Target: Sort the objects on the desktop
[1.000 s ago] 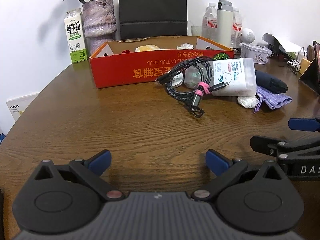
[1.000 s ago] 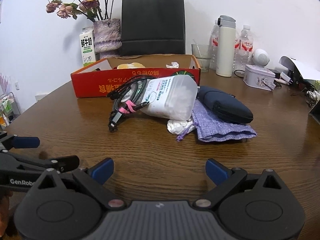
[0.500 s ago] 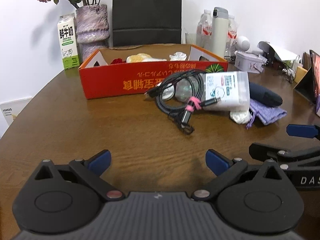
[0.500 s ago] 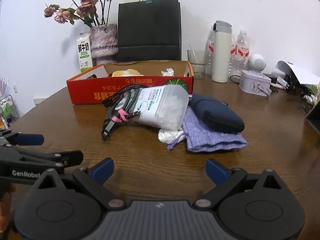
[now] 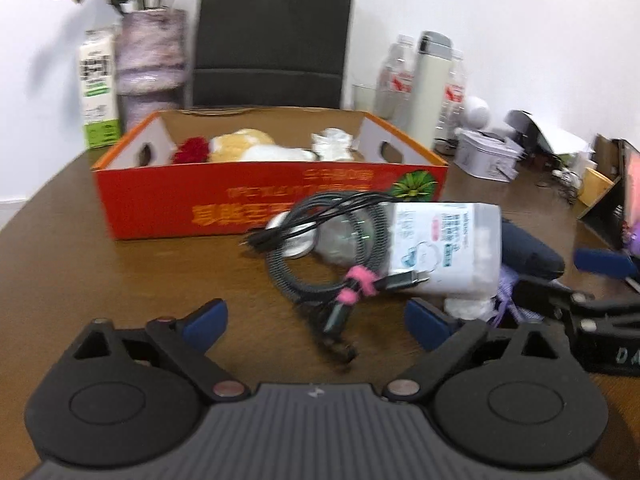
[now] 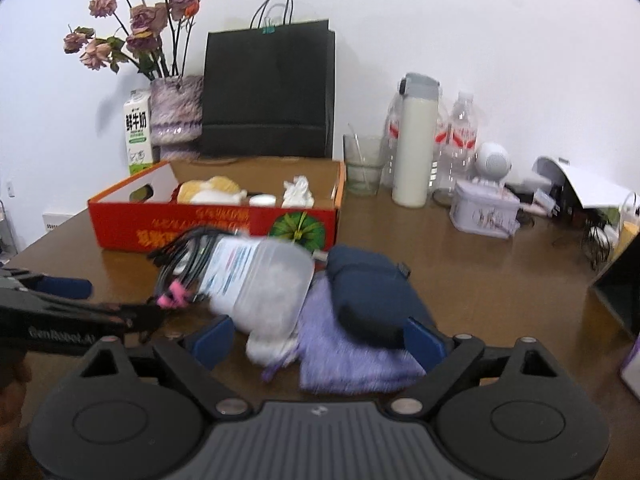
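milk carton point(image 6: 138, 132): "鲜牛奶" | left tool point(image 6: 60, 312): "GenRobot" | right tool point(image 5: 600, 300): "DA"

We look out from two cameras, one on each hand tool, low over the brown table point(image 5: 120, 264), tipped a bit down. The left camera sits near the cable bundle point(image 5: 340, 248). The right camera sits near the purple cloth point(image 6: 352, 356). Both face the red box point(image 5: 260, 196) and the white wall, and both see the plastic jar point(image 6: 264, 280).
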Tool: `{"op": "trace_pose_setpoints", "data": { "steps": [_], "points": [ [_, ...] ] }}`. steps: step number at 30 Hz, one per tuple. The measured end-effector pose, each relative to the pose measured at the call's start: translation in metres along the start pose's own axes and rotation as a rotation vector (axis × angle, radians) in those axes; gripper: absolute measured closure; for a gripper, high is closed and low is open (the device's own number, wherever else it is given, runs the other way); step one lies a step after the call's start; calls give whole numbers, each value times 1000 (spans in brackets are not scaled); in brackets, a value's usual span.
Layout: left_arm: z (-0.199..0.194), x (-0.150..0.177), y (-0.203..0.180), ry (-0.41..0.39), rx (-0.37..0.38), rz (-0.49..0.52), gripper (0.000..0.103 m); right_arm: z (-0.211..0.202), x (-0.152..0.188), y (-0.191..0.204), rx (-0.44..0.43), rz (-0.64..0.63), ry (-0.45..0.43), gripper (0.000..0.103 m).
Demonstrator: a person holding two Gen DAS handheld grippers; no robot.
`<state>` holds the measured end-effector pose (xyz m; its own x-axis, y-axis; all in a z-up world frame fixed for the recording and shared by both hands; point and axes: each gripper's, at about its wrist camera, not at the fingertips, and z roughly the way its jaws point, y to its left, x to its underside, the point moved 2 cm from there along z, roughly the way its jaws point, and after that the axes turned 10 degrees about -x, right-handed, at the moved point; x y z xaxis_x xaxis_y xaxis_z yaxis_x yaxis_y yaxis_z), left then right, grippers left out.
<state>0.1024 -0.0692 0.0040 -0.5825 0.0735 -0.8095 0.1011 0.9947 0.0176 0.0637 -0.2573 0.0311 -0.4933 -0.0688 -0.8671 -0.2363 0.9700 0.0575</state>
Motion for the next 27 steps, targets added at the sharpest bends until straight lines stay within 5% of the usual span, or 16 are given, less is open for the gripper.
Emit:
{"op": "trace_pose_setpoints", "data": {
  "steps": [4,10,15,20,24,27],
  "points": [
    [16,-15,-6,-18,51,4,28,9,-18,-1,-70,-44,-14,14],
    [50,-39,12,75,289,-197,35,38,-44,-10,-180,-23,-12,19],
    [56,-35,18,154,389,-255,83,61,-44,-15,-258,36,62,22],
    [37,-27,17,145,371,-196,84,68,-31,-4,-263,49,92,57],
    [7,-17,32,317,531,-324,85,34,-37,5,-251,42,19,61],
    [-30,-2,39,311,610,-321,84,-1,-40,16,-204,-11,-53,61]
  ]
}}
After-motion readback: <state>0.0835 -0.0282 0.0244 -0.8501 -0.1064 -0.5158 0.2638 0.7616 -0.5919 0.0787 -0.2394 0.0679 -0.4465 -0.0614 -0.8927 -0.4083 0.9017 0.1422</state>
